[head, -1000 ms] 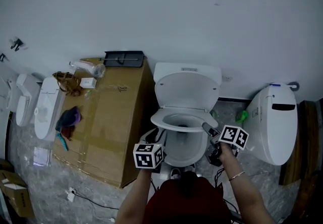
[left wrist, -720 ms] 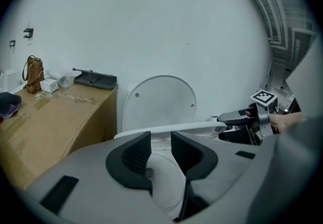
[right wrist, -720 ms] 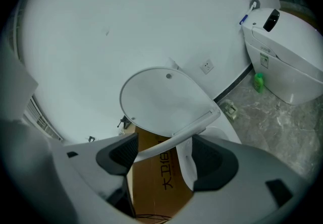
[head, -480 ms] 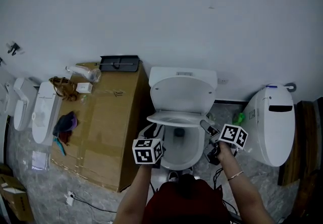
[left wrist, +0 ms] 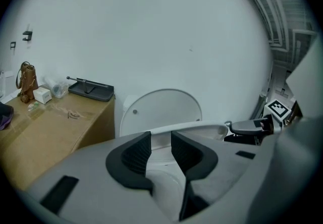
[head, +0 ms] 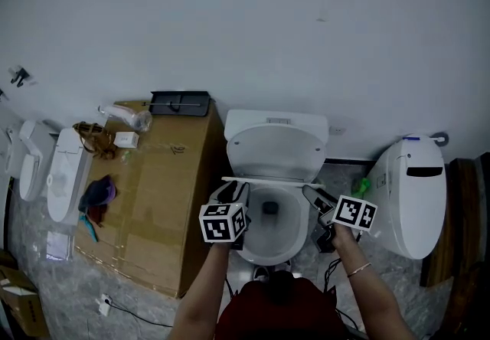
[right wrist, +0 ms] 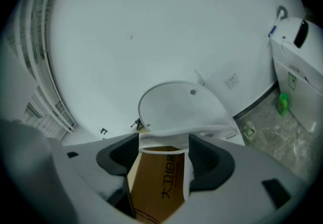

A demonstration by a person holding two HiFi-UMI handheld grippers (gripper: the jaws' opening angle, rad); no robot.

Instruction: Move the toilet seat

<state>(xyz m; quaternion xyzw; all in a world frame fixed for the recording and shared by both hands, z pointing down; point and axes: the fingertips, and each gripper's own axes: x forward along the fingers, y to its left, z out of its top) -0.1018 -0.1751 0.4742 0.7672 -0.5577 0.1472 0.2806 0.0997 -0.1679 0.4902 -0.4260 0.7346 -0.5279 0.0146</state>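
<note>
A white toilet stands against the wall with its lid (head: 277, 148) upright. The toilet seat (head: 268, 178) is half raised and shows edge-on as a thin white band over the bowl (head: 268, 227). My left gripper (head: 232, 191) is shut on the seat's left rim. In the left gripper view the seat (left wrist: 202, 128) runs between the pads of the left gripper (left wrist: 161, 140). My right gripper (head: 312, 194) is shut on the right rim. In the right gripper view the seat (right wrist: 164, 141) fills the gap of the right gripper (right wrist: 163, 150).
A large cardboard box (head: 153, 193) stands hard against the toilet's left side, with a black tray (head: 180, 101) and small items on top. Another white toilet (head: 409, 193) stands at the right, with a green bottle (head: 361, 187) on the floor between. More white fixtures (head: 61, 174) lie at far left.
Both grippers have risen toward the lid with the seat in them. The seat has swung up from a low tilt over the bowl to a thin edge-on band.
</note>
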